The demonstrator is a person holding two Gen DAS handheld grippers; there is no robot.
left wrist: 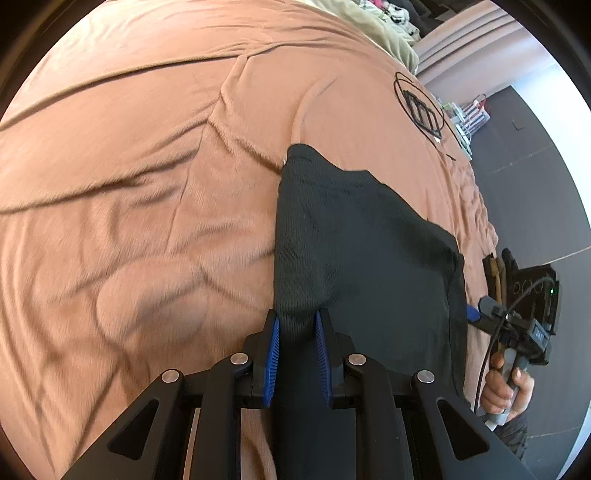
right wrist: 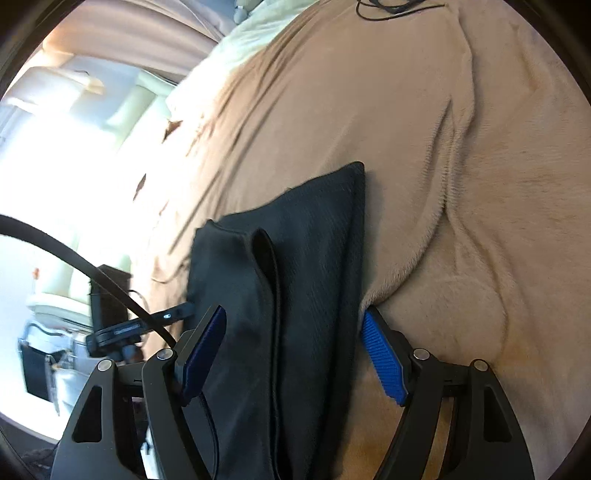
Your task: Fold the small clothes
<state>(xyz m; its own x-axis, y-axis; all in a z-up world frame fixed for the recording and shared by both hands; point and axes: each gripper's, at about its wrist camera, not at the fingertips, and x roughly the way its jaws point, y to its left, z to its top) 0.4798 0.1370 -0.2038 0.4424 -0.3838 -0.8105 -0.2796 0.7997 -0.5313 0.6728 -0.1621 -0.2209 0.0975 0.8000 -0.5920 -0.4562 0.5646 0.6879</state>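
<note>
A dark knitted garment (left wrist: 351,240) lies on the tan fleece blanket (left wrist: 147,184) that covers a bed. My left gripper (left wrist: 297,332) is shut on a bunched edge of the garment, and the blue pads (left wrist: 272,350) pinch the cloth. In the right wrist view the same garment (right wrist: 303,258) is doubled over, with a hemmed edge running down its middle. My right gripper (right wrist: 295,354) stands open and wide, straddling the near part of the garment without pressing on it. At the left wrist view's right edge a hand holds the right gripper (left wrist: 476,314) against the garment's side.
The blanket (right wrist: 461,184) is creased and runs on far past the garment. A black cord shape (left wrist: 421,107) lies on it farther off. Pale green bedding (left wrist: 384,33) is heaped at the far end. The bed's edge drops to a dark floor (left wrist: 535,166).
</note>
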